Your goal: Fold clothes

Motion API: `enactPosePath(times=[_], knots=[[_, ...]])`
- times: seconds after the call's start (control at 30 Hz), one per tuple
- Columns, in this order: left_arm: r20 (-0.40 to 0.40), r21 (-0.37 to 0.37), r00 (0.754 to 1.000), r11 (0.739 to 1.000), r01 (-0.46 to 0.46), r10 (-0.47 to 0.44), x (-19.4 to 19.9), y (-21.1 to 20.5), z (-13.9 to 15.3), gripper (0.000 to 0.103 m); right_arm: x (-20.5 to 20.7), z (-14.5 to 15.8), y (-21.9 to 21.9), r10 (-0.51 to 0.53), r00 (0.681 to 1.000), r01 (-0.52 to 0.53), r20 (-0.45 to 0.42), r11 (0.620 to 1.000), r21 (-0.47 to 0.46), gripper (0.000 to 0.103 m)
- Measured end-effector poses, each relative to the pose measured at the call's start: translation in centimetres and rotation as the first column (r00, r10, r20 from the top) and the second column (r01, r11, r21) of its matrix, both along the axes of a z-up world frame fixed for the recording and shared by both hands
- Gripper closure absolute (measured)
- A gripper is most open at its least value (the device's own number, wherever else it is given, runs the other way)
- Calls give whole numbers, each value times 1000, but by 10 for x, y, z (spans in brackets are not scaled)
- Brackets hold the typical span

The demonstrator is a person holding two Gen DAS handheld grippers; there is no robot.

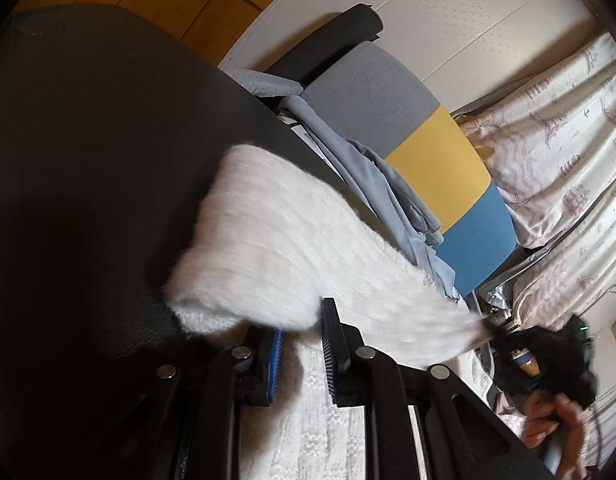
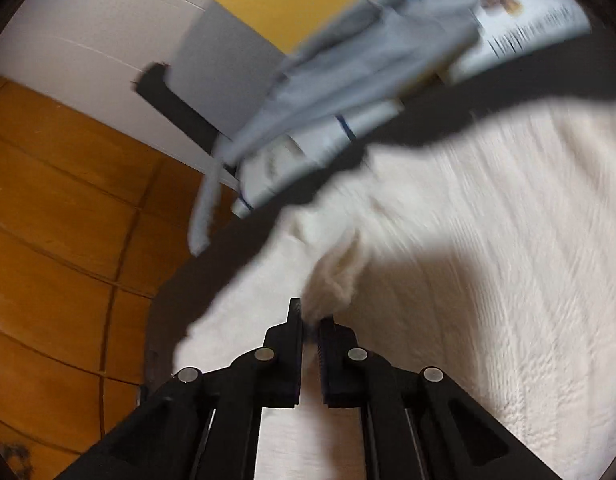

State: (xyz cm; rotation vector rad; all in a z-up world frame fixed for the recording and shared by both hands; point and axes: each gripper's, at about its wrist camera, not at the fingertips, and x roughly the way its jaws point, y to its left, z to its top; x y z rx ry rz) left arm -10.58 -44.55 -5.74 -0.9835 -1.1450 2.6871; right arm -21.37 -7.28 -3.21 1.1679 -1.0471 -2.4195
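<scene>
A white knit sweater (image 1: 291, 240) lies across a black tabletop (image 1: 87, 160). My left gripper (image 1: 301, 320) is shut on a fold of it, and the knit runs down between the pads. The cloth stretches right to my right gripper (image 1: 508, 340), dark and blurred there, with a person's hand (image 1: 556, 420) behind it. In the right wrist view the right gripper (image 2: 311, 314) is shut on a bunched tuft of the sweater (image 2: 488, 240), which spreads wide to the right. Both views are smeared by motion.
A crumpled light blue garment (image 1: 388, 184) (image 2: 348, 72) lies past the sweater on printed papers (image 2: 528, 28). Behind stands a grey, yellow and blue padded seat (image 1: 436, 148). Patterned bedding (image 1: 548, 140) is at the right, and wooden floor (image 2: 59, 200) beyond the table's edge.
</scene>
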Motion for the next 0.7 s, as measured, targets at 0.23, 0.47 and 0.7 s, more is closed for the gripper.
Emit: enactPosePath(times=[0.23, 0.47, 0.7], knots=[[1, 4, 1000, 1000, 0, 0, 3, 1, 2, 86, 25, 51, 23, -53, 990, 69, -134, 991, 118, 96], [4, 30, 1000, 1000, -4, 4, 2, -2, -2, 87, 31, 4, 46, -70, 998, 70, -5, 991, 117, 96], [28, 41, 1000, 999, 4, -5, 4, -8, 0, 87, 51, -41, 63, -113, 987, 101, 117, 989, 111, 84]])
